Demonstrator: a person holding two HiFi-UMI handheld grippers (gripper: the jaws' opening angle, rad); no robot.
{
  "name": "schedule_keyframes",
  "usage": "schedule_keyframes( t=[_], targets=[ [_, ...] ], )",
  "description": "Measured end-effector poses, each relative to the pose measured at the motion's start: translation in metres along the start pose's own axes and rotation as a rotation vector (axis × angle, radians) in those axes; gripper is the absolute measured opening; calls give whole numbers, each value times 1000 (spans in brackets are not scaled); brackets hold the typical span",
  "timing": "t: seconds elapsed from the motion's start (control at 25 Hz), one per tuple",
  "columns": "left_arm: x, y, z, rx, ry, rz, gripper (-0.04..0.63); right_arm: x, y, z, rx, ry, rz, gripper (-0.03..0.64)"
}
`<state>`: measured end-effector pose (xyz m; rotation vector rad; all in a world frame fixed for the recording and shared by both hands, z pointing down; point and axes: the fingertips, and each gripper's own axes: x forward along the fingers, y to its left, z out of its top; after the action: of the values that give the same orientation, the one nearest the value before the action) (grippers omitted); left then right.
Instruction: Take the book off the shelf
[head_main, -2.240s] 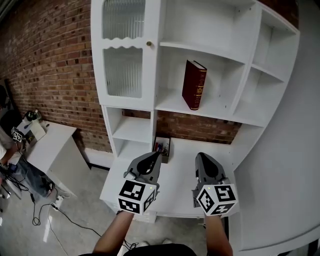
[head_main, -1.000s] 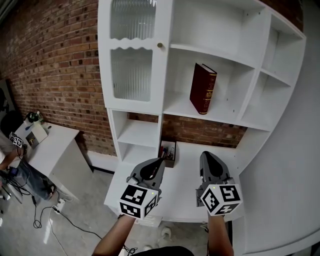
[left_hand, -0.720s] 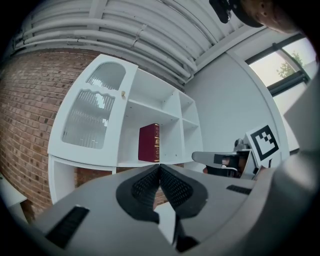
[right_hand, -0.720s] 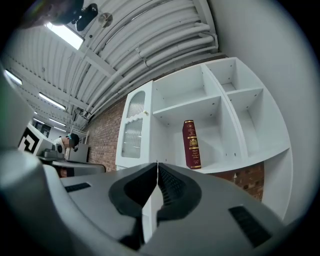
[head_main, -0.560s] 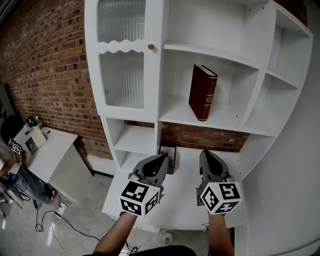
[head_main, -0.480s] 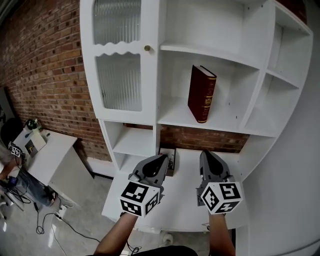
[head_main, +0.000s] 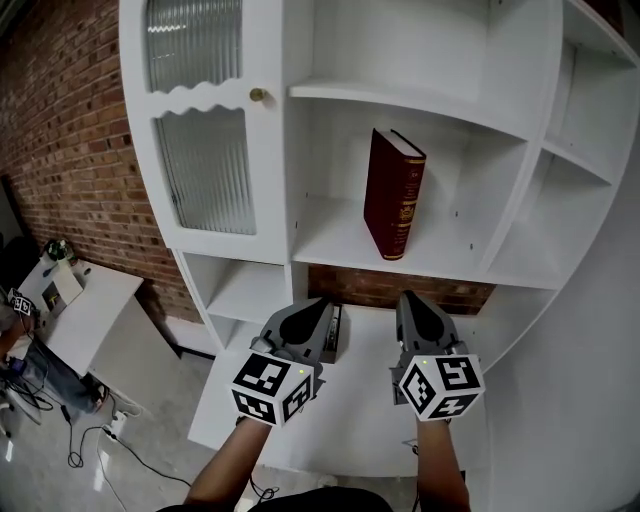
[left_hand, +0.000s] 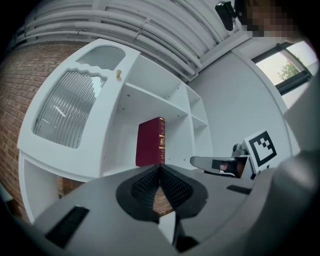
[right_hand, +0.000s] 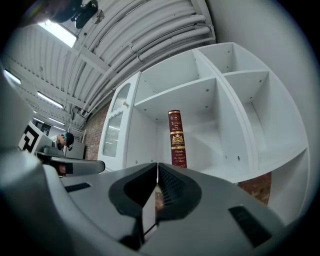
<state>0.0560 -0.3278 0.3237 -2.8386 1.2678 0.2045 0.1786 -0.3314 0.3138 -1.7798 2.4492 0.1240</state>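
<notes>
A dark red book (head_main: 393, 193) with gold print on its spine stands upright on the middle shelf (head_main: 420, 262) of a white shelf unit. It also shows in the left gripper view, book (left_hand: 151, 141), and in the right gripper view, book (right_hand: 176, 138). My left gripper (head_main: 318, 311) and right gripper (head_main: 407, 303) hover side by side below that shelf, over the white desk surface (head_main: 350, 420), both pointing toward the unit. Each has its jaws closed together with nothing between them. Neither touches the book.
A ribbed glass cabinet door (head_main: 200, 168) with a brass knob (head_main: 258, 95) fills the unit's left side. A small dark holder with pens (head_main: 333, 330) sits on the desk just behind the left gripper. A brick wall (head_main: 60, 140) and a white table (head_main: 75, 310) lie left.
Both grippers have moved toward the shelf unit, so the book and shelves now appear larger and closer. The jaws have stayed closed.
</notes>
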Motion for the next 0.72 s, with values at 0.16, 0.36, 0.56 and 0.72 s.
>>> schedule_keyframes(
  t=[0.16,0.36,0.56,0.72],
  targets=[
    [17,1,1,-10,-2,22,15,12,-14,1,-8,7,21,20],
    [32,2,12,-7,-18,42,15,27,-26,6,-13,1,54,20],
    [43,4,16,-10,-27,43,15,33,-33,11,-16,-11,52,20],
    [50,3,15,-2,-18,21,15,39,-37,14,-17,-17,38,20]
  ],
)
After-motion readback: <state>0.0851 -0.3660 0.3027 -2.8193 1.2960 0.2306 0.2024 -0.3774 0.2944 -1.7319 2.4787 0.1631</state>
